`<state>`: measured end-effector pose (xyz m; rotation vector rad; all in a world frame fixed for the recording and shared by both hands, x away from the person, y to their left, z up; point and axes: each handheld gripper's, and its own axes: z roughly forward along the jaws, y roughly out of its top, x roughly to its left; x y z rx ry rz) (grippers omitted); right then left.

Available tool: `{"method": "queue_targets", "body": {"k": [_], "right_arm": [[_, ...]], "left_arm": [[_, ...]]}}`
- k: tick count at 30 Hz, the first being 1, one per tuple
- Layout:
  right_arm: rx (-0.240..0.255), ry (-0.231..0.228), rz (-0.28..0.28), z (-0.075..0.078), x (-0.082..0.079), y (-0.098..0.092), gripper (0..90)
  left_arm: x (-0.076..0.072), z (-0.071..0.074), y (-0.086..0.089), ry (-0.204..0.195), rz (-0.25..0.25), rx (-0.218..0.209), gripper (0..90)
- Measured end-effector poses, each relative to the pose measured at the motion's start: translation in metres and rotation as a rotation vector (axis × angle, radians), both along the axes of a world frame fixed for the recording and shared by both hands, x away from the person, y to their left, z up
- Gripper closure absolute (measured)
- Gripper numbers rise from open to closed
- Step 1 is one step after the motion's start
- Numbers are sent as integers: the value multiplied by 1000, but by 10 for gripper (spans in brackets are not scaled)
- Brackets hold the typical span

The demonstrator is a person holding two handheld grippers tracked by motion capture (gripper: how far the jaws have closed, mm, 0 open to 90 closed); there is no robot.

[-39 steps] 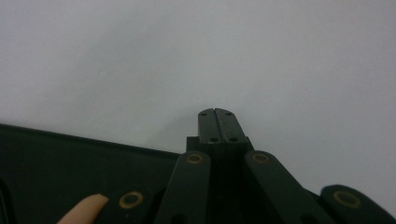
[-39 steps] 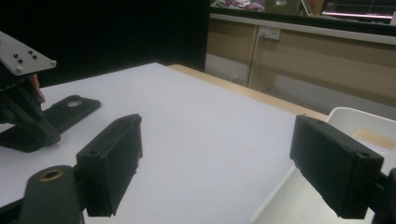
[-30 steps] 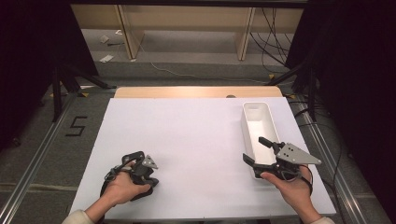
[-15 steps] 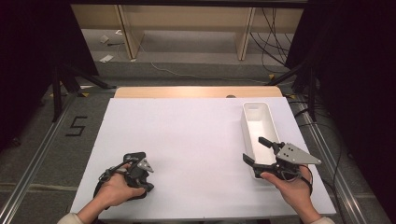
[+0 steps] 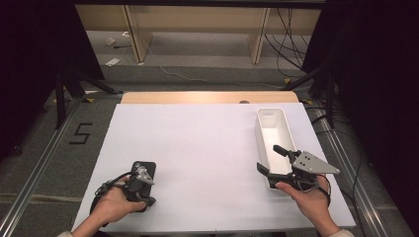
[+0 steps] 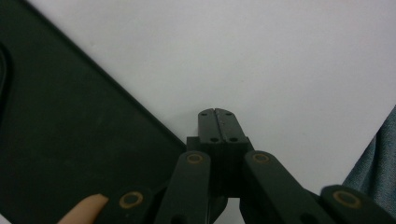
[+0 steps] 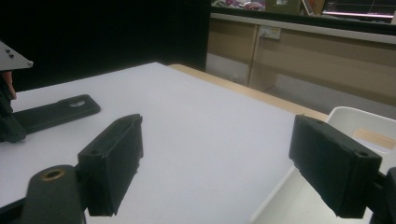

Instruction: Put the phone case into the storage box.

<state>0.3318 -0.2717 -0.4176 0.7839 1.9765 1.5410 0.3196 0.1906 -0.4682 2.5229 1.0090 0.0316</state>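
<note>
From above, we're seeing the left gripper (image 5: 141, 178) at lower left, sitting over a flat black object (image 5: 144, 170), possibly a phone. The right gripper (image 5: 277, 159) is straddling the white bin's (image 5: 271, 131) near end, lower right.

Left gripper view: jaws pressed together, the flat black object filling the left.

Right gripper view: jaws spread wide, pinching nothing.

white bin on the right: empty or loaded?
Empty as far as it shows. In the high view the long white plastic bin has a bare white floor; its near end lies behind the right gripper, so that part cannot be told.
</note>
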Motion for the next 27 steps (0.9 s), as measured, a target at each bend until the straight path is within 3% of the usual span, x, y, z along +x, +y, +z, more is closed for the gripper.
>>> {"method": "queue_targets", "body": {"k": [15,27], "right_arm": [[-1,-1,-3,0,0,0,187],[-2,-3,-4,0,0,-1,187]], "left_arm": [[-4,0,20,25,91,8,900],[-4,1,27,12,118,40,900]]}}
